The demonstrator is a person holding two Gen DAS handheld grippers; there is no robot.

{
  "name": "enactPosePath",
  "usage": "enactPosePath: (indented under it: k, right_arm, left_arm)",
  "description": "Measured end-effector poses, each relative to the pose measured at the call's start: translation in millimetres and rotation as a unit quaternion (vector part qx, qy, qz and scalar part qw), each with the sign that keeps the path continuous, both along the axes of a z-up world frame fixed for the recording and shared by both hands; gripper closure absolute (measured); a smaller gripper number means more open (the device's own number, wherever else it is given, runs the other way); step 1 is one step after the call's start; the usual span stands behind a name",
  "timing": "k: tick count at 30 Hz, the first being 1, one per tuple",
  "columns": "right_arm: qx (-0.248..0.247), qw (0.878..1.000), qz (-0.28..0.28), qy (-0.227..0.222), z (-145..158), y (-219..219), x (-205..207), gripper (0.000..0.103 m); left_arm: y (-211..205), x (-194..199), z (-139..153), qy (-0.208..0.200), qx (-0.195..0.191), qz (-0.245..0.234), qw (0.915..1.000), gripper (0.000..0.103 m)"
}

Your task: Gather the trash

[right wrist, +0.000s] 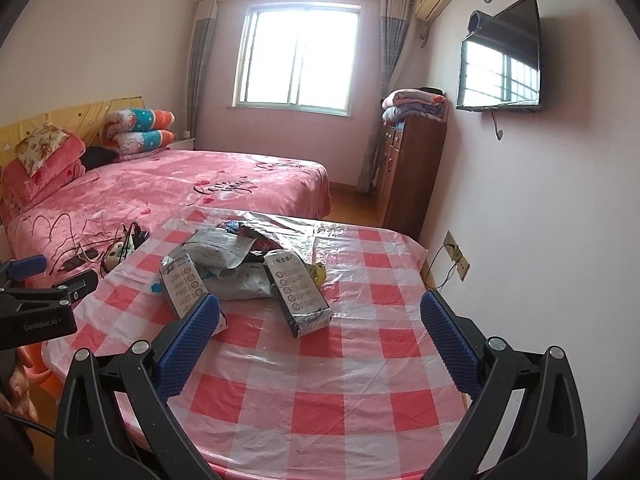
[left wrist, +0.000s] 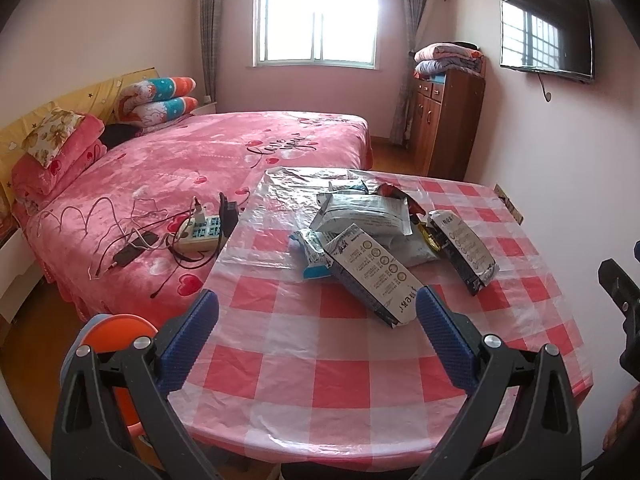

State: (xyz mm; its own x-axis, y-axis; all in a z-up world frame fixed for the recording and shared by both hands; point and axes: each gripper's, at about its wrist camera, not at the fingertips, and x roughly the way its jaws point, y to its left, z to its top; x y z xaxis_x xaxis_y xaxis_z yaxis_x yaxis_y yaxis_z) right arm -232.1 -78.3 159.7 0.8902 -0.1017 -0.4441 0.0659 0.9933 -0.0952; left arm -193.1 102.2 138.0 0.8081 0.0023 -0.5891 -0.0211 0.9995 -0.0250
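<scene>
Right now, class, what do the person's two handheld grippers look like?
Both match. The left gripper and right gripper have black plastic arms with triangular cut-outs and silver rivets. Their fingers carry blue, knobbly-textured pads. The right wrist view shows white lettering on the left gripper's black body, with a dark cable below.

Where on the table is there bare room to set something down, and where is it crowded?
The near half of the table, between the wrapper pile and the near rim, is bare checked cloth. So is the right strip between the pile and the wall-side rim. The middle and far-left are crowded with wrappers and a clear plastic bag. Both grippers, left and right, hover open over the near patch.
</scene>
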Motion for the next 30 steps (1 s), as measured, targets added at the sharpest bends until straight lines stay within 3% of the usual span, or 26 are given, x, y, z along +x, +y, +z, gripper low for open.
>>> enactPosePath:
  k: [9,17,26,30]
  right_arm:
    - [0.017,1.000,0.006,0.007,-1,-5,2,0.004]
    - [0.019,1.000,0.014,0.022,-13,-10,15,0.004]
    - [0.091,0.993,0.020,0.072,-49,-41,47,0.004]
    - [0.115,0.989,0.017,0.090,-68,-56,65,0.004]
  left_arm:
    - [0,3,-3,0.013,-0.007,0.003,0.9999,0.004]
    - [-2,18,-21,0.050,-0.012,0.002,0.9987,0.004]
    - [-1,43,-58,0.101,-0.023,0.010,0.9946,0.004]
    - [-3,56,-73,0.122,-0.051,0.000,0.9912,0.004]
